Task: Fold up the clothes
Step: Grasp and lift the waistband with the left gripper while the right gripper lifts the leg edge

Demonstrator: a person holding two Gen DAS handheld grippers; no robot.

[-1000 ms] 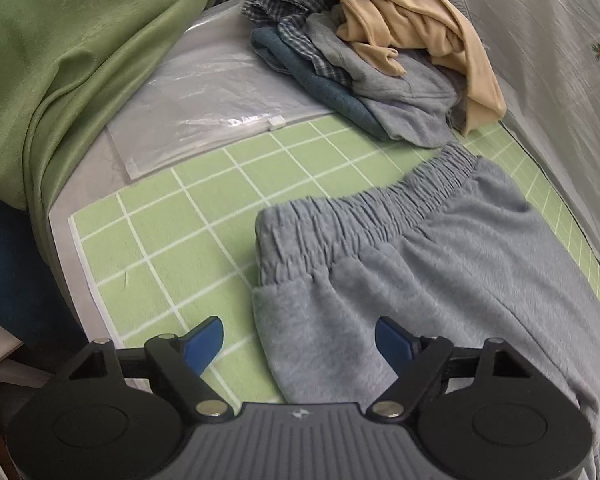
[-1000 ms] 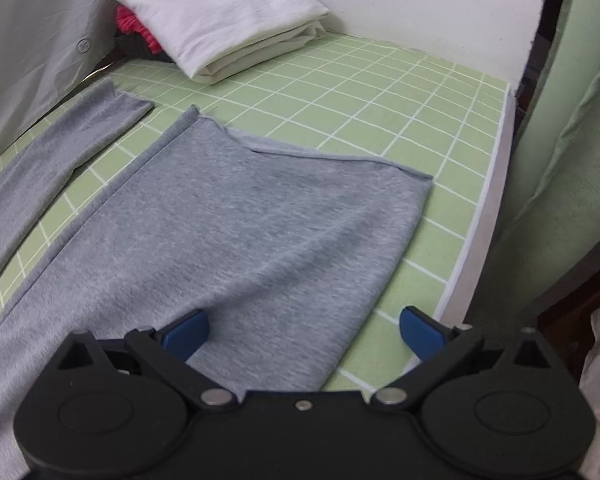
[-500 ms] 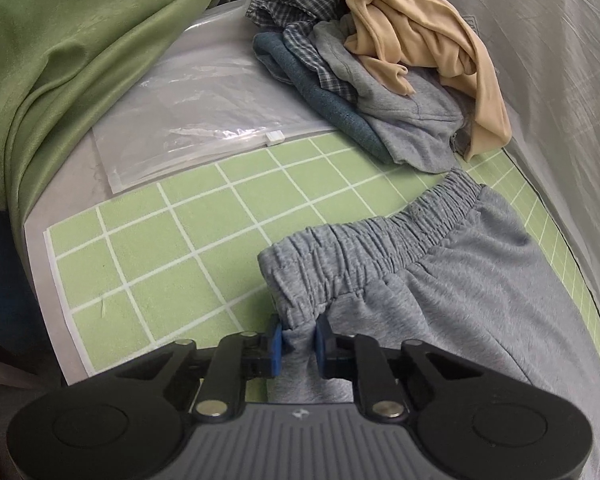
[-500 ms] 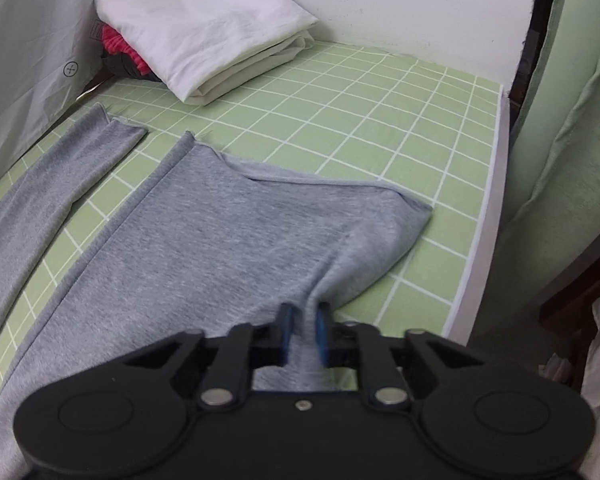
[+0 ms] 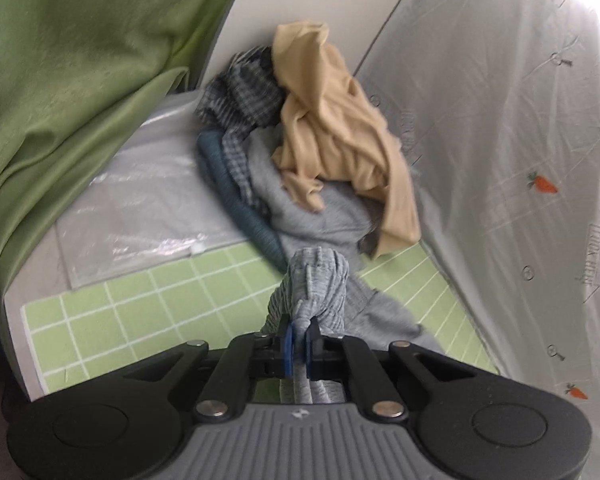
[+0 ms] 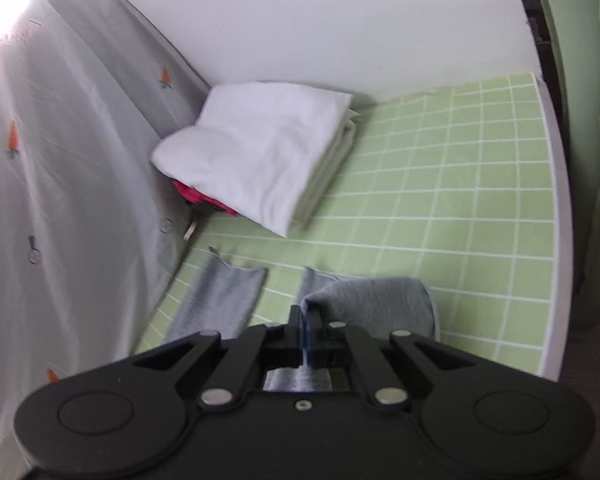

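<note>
Left wrist view, nearest: I am watching the left gripper (image 5: 298, 345) pinching the bunched elastic waistband of the grey sweatpants (image 5: 316, 292), blue pads pressed together on the cloth, the fabric lifting clear of the green grid mat (image 5: 140, 312).
Right wrist view, nearest: the right gripper (image 6: 306, 334) is clamping the hem end of one leg of the grey sweatpants (image 6: 376, 298), jaws closed tight on it; the cloth is curling over to the right of the fingers.
Key relation: the trousers are running lengthwise between my two tongs, waistband at the left one, leg end at the right one, so I am judging that the coming fold turns on carrying this held long edge across towards the other leg.
Other leg: lying flat on the green grid mat (image 6: 440, 216) just left of the right gripper, towards the carrot-print sheet (image 6: 60, 152).
Further out, left side: an unfolded clothes pile (image 5: 312, 168) is sitting just beyond the waistband, crowding that end; a clear plastic bag (image 5: 140, 216) lies beside it.
Further out, right side: a folded white stack (image 6: 260, 160) is resting well apart, by the wall.
</note>
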